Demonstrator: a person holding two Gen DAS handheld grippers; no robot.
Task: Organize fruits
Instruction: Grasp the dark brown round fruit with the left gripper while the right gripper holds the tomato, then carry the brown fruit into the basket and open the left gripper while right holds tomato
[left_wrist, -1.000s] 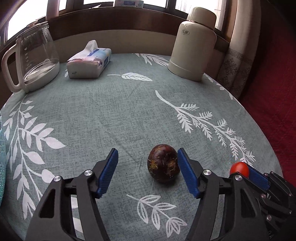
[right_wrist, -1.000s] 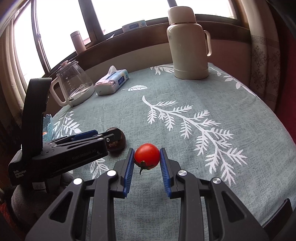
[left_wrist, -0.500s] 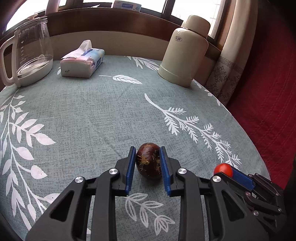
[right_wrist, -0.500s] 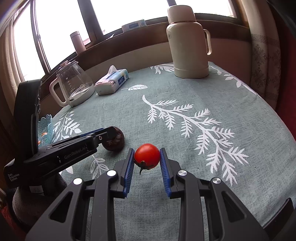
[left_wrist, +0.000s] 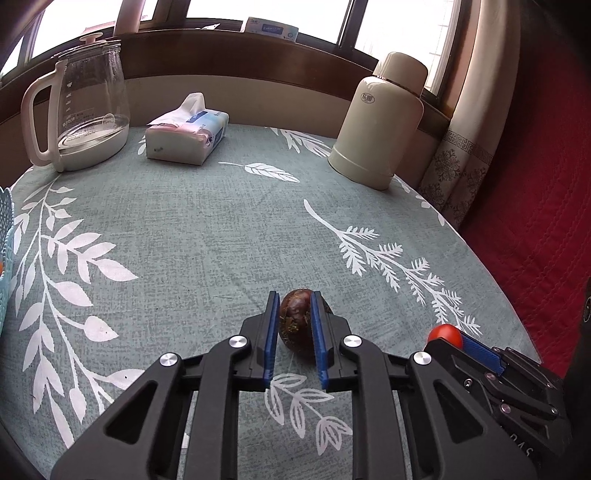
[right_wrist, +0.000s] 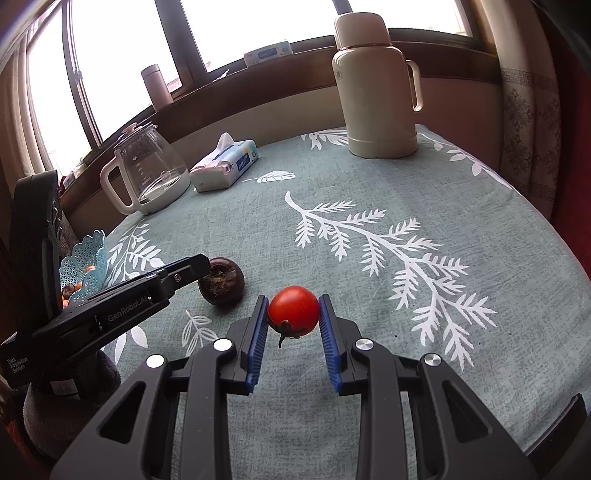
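Now my left tongs (left_wrist: 294, 325) pinch the dark brown fruit (left_wrist: 295, 318) on the bench (left_wrist: 192, 236); my right tongs (right_wrist: 293, 325) grip the tomato (right_wrist: 293, 311).

On the side of the left gripper (right_wrist: 201, 264), white lettering reads "GenRobot.AI", and lower on its body a small label reads "Data Acquisition System". The glass kettle (left_wrist: 79, 107) carries white graduation marks and small print, too small to read. The thermos (left_wrist: 380, 118), the tissue pack (left_wrist: 188, 134) beside the kettle and the box on the windowsill (left_wrist: 271, 28) bear logos that cannot be made out.
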